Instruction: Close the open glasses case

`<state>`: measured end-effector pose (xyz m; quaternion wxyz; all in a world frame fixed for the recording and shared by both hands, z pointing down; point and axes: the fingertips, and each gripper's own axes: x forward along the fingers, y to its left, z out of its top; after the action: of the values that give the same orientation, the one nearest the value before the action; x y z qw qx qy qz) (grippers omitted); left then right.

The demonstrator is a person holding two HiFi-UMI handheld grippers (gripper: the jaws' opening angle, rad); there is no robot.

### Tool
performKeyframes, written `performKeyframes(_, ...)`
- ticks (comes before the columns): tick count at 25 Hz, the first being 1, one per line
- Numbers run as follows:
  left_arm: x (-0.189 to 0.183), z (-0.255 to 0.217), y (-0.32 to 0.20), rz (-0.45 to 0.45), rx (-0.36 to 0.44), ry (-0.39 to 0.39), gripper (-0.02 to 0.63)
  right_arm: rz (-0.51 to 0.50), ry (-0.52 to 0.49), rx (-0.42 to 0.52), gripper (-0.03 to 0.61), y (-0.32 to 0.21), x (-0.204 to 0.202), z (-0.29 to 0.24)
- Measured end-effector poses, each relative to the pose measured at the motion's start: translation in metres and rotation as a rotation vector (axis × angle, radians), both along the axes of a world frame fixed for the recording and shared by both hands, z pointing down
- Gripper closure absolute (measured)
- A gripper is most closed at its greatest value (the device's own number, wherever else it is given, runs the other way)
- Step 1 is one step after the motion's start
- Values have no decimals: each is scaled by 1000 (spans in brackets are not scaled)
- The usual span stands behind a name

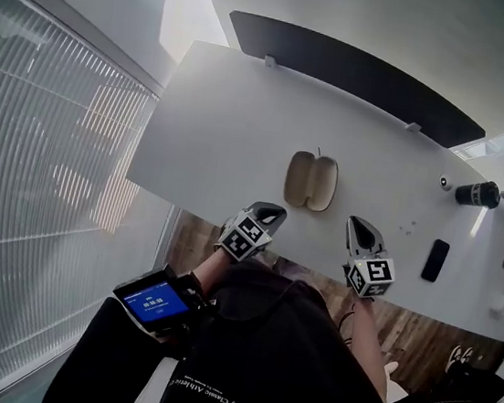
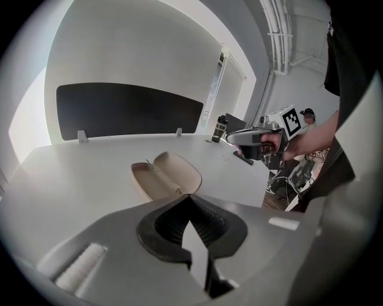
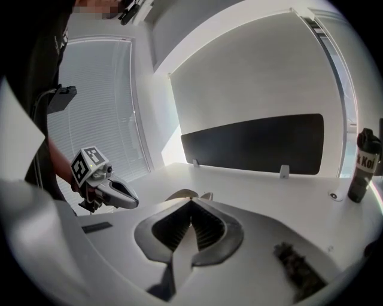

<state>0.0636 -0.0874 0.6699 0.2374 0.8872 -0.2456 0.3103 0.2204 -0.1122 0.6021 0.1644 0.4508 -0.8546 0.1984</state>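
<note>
Glasses case (image 1: 311, 181) open, well inside table (image 1: 225, 128) edges

The head view looks steeply down from above the table's (image 1: 246, 103) near edge. Both gripper views sit low there, facing its far edge, sharing the open glasses case (image 1: 311, 181).

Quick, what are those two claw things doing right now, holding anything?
Left gripper: shut, holding nothing.
Right gripper: shut, holding nothing.
</note>
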Motion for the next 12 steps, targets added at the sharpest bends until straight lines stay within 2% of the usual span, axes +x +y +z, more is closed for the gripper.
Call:
performKeyframes(4,-2,15,-9,43,-44,8,607,22,11,-39,574,-9,-10,12)
performKeyframes(8,-13,30,-20,46,-74,8,606,39,-4,-87,574,-22,-23,32)
performKeyframes(12,-5,38,-33,51,-98,30,607,54,18,-123,574,-36,-19,46)
